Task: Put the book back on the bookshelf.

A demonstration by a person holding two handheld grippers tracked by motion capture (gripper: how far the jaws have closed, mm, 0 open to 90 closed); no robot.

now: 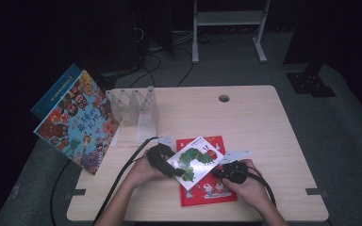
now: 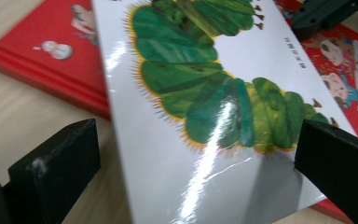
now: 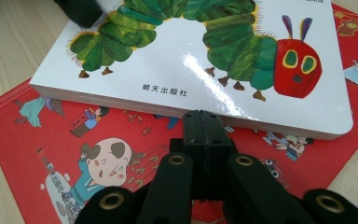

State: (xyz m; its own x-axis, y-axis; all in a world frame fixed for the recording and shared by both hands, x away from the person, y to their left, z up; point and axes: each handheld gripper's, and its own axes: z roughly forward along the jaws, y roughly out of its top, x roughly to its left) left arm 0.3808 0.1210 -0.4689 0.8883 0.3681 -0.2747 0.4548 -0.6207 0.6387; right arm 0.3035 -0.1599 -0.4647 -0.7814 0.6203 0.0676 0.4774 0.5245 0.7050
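High view: taking the caterpillar book [image 1: 197, 159] as the landmark and going from left to right, a large colourful picture book [image 1: 78, 120] leans up well to its left, off the table's far left corner, with a clear plastic rack [image 1: 134, 106] between it and the landmark, farther back on the wooden table [image 1: 264, 127]. Just left of the caterpillar book sits the left gripper [image 1: 162, 162], at the book's left edge. In the left gripper view its jaws stand apart, one on each side of the white cover [image 2: 205, 93], not yet closed on it. The book itself lies tilted on top of a red book [image 1: 207, 190] (which lies flat on the table, nearer the person). Just right of the caterpillar book, the right gripper [image 1: 231, 172] rests at the book's right edge; the right gripper view shows its jaws pressed together with nothing between them, the tip [image 3: 203, 123] at the book's side edge above the red cover [image 3: 74, 154].

As a judgement, the work looks early: the book seems to be getting lined up for a grasp, the right gripper steadying or nudging it. Closing the left jaws, lifting, and placing the book (perhaps in the rack) all remain.
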